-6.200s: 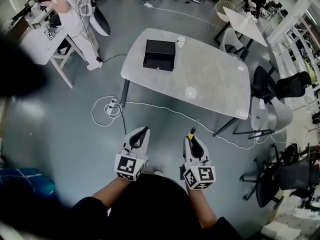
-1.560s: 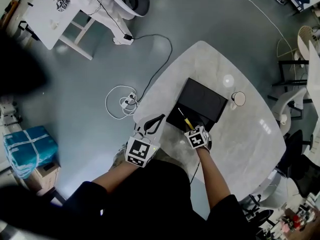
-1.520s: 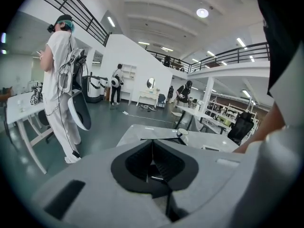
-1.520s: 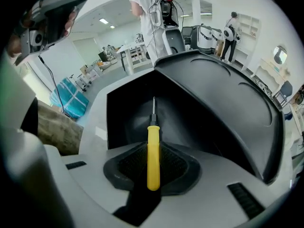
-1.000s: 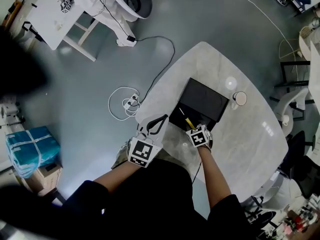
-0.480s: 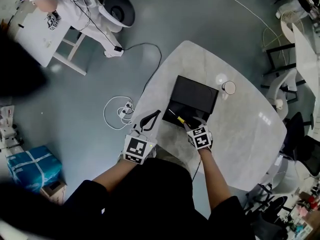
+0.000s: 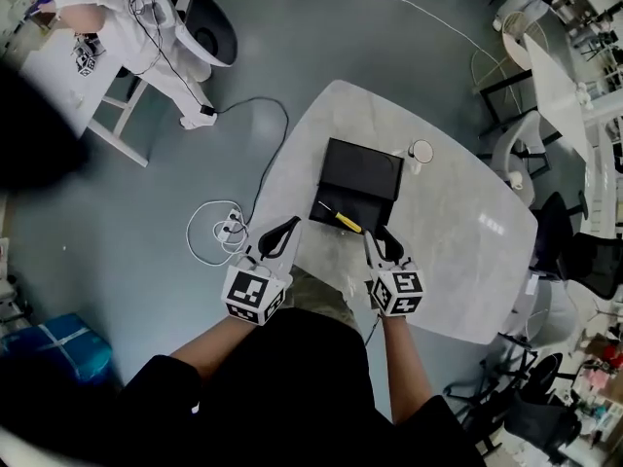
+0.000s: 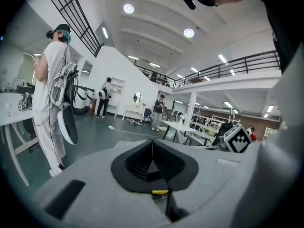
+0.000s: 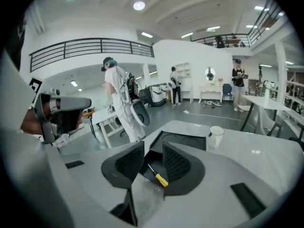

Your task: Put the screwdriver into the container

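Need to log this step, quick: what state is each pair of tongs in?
Left tongs: shut, empty.
Right tongs: open, just closing slightly, nothing between them; the screwdriver lies in the container.

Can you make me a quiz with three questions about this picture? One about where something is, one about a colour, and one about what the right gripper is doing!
1. Where is the screwdriver?
A) on the floor
B) in the black container
C) in the cup

2. What colour is the screwdriver's handle?
A) yellow
B) green
C) pink

3. The right gripper is:
A) squeezing the screwdriver
B) open and empty
C) holding the cup

Answers:
1 B: the screwdriver lies inside the container.
2 A: the handle shows bright yellow against the black.
3 B: its jaws, which have just closed in a little, stand apart with nothing between them.
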`<state>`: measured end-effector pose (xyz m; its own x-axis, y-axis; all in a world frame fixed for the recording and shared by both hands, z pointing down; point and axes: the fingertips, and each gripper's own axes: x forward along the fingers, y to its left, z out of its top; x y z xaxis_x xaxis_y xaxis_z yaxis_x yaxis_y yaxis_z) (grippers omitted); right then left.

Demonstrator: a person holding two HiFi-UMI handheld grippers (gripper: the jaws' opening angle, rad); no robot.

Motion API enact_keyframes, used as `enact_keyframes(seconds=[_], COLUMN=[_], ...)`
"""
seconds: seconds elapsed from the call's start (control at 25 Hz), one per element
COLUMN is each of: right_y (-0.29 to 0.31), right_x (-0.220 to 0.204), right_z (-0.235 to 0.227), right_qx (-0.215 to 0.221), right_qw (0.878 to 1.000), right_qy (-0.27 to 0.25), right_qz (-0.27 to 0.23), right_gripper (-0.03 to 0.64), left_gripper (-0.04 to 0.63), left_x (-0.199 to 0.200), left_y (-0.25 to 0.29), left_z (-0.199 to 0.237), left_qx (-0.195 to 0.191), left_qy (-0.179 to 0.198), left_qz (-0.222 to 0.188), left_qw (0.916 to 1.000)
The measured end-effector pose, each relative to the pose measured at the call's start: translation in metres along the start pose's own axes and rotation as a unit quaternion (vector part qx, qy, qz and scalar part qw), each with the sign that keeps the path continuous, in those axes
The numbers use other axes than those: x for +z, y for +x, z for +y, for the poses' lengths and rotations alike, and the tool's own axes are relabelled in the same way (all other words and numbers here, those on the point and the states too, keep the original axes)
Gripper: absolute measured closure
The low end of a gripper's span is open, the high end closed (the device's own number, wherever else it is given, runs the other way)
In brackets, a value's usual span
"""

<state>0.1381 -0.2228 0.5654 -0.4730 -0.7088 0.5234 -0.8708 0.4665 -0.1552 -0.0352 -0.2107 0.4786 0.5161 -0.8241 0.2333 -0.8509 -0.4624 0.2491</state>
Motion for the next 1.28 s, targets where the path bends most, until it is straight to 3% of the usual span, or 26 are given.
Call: enact_keyframes(seconds=[0.12,0.24,0.36,0.64,1.28], right_y=[-0.045,-0.086,-0.119,-0.165,-0.205], right_x=[0.019,0.038,0.053,0.068,0.059], right_z=[0.018,0.040,0.073,0.134,0.141], right_qx=[-0.044,-0.078,-0.082,-0.075,-0.104], right_qw=[0.998,0.992,0.987,0.981,0.975], right_qy=[0.031,0.056,0.055,0.016,-0.003], right_qz=[-0.038,-0.080,-0.124,-0.177,-0.198], right_gripper=[0.525,0.572,0.588,0.600,0.604], left_gripper=[0.578,0.578,0.578,0.578,0.578], left_x=[0.024,0.035,0.035,0.028,0.033], left_y=[-0.030,-0.054,-0.075,-0.114,-0.139], left_z=[-0.014,-0.030,-0.046,-0.068,-0.085], left_qx=[-0.014,-0.026,-0.038,-0.053,-0.055], left_qy=[0.000,0.020,0.040,0.042,0.057], left_qz=[-0.038,-0.050,-0.052,-0.058,-0.075], left_qw=[0.9992,0.9982,0.9971,0.9961,0.9940])
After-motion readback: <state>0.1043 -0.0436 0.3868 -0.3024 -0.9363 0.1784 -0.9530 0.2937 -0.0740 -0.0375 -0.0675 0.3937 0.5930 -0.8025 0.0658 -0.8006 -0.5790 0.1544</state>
